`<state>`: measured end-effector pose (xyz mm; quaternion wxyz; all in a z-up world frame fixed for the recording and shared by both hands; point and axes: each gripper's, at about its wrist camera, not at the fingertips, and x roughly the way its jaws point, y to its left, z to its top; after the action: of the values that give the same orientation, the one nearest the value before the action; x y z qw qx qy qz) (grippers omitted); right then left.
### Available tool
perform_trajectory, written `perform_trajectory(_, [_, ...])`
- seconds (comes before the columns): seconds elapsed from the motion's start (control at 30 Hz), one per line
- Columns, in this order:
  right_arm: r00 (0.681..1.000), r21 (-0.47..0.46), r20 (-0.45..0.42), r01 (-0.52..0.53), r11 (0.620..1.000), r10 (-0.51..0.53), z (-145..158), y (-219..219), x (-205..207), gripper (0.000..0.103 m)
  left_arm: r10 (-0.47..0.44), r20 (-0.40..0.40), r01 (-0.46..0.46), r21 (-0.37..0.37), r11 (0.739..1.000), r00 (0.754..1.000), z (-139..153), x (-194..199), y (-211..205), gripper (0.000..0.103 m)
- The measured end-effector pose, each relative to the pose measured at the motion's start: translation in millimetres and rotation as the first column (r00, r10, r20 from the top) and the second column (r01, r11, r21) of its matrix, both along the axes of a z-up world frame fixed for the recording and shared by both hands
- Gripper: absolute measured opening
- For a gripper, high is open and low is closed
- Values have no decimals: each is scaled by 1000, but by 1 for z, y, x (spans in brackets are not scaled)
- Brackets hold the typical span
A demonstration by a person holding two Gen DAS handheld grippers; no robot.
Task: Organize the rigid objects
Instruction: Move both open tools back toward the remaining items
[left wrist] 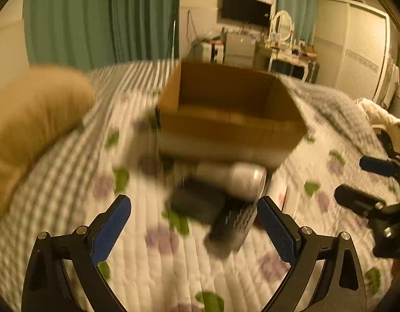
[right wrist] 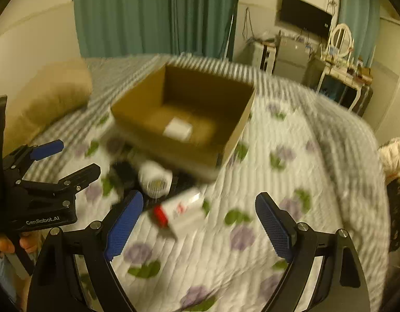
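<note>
In the lower part of the left wrist view, the left tongs were spread wide and held nothing; in the right wrist view the right tongs were likewise spread and empty. Both hung over the white quilted bedspread with purple flowers and green leaves.

Just beyond the left fingertips, at centre frame, lay a blurred cluster: a dark rectangular block, a dark cylindrical can with pale lettering and a silver-white cylindrical canister. In the right view a white carton with a red end lay between the right tongs, nearest them.

Behind the cluster, mid-frame, sat the open brown cardboard box, with one small white packet on its floor. A tan cushion lay at the left edge.

The step in hand seemed to be the approach for picking items. The next move would probably call for settling each pair of tongs around one object, closing, then carrying it over the near box wall.
</note>
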<state>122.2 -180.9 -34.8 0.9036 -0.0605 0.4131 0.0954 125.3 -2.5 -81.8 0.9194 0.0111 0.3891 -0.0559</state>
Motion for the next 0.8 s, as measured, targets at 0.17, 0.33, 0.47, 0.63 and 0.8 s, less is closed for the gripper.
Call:
perform_trajectory(0.17, [995, 4, -95, 10, 1000, -9, -56, 0, 6, 89, 16, -63, -14, 22, 1000, 998, -40, -7, 5, 99])
perform_trajectory(0.33, [985, 47, -157, 85, 995, -76, -90, -6, 29, 89, 26, -83, -24, 28, 999, 996, -57, 0, 8, 99])
perform_trajectory(0.47, [978, 75, -187, 111, 991, -95, -104, -3, 44, 81, 10, -84, -8, 33, 999, 996, -60, 10, -1, 99])
perform_trajectory(0.63, [975, 70, -199, 109, 992, -93, -104, -7, 37, 61, -30, -83, 33, 36, 999, 996, -60, 16, -15, 99])
perform_trajectory(0.8, [971, 56, -214, 117, 992, -103, -108, -2, 41, 51, -52, -90, 56, 34, 998, 995, -63, 22, -22, 99])
